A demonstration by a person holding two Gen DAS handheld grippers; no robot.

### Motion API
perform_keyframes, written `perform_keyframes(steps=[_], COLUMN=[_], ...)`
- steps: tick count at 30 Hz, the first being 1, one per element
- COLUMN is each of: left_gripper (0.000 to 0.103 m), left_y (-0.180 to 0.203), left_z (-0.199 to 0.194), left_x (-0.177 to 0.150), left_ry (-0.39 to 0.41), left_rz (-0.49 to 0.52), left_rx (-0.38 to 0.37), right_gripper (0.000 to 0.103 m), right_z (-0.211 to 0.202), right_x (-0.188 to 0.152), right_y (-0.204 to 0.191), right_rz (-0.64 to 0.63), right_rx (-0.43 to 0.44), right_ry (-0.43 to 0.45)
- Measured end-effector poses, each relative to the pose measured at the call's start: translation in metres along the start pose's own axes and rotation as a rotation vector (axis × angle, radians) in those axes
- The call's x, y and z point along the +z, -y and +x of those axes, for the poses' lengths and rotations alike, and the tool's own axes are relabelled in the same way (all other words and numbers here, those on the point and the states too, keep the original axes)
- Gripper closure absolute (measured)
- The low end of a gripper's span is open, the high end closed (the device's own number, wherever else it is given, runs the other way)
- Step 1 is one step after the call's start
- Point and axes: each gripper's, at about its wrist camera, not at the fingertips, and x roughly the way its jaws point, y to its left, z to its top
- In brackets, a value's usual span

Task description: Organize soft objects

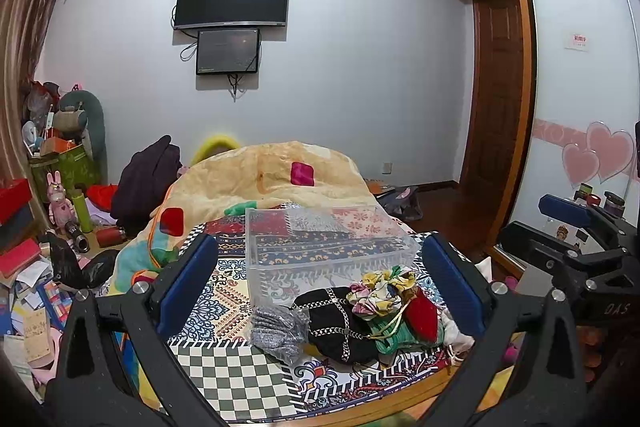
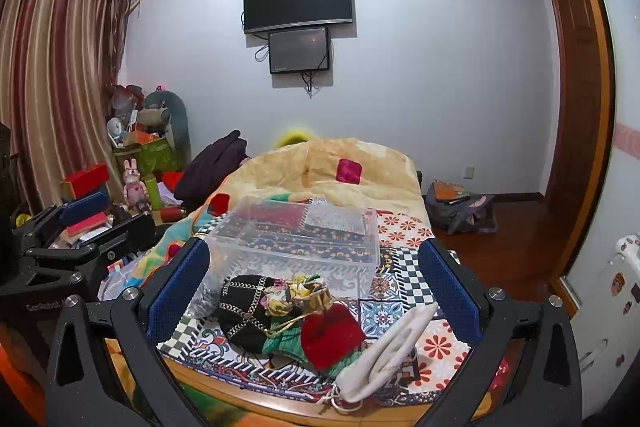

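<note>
Clear plastic box (image 1: 328, 239) mid-frame on bed (image 2: 400, 227), soft pile (image 2: 296, 319) just below; my left gripper (image 1: 316, 287), right gripper (image 2: 312, 291) both wide, holding nothing.

The left gripper (image 1: 320, 283) is a matte black plastic frame with two broad angled arms, each cut with a teardrop-shaped slot and studded with round silver screws. Its flat fingers carry ribbed blue pads (image 1: 188, 283). The right gripper (image 2: 314, 291) is built the same, with blue pads (image 2: 450, 291). Pale lettering, only partly readable, marks each black body seen from the other camera.
</note>
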Motion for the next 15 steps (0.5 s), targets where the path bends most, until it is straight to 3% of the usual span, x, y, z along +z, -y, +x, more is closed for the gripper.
perform_keyframes(steps=[15], left_gripper=[0.0], left_y=[0.0004], left_z=[-0.0004], left_x=[-0.0014], left_ry=[0.002], left_rz=[0.0], left_rx=[0.0], right_gripper=[0.0], right_z=[-0.0005], right_x=[0.001], right_y=[0.0003], right_rz=[0.0], right_rx=[0.002], right_ry=[-0.001])
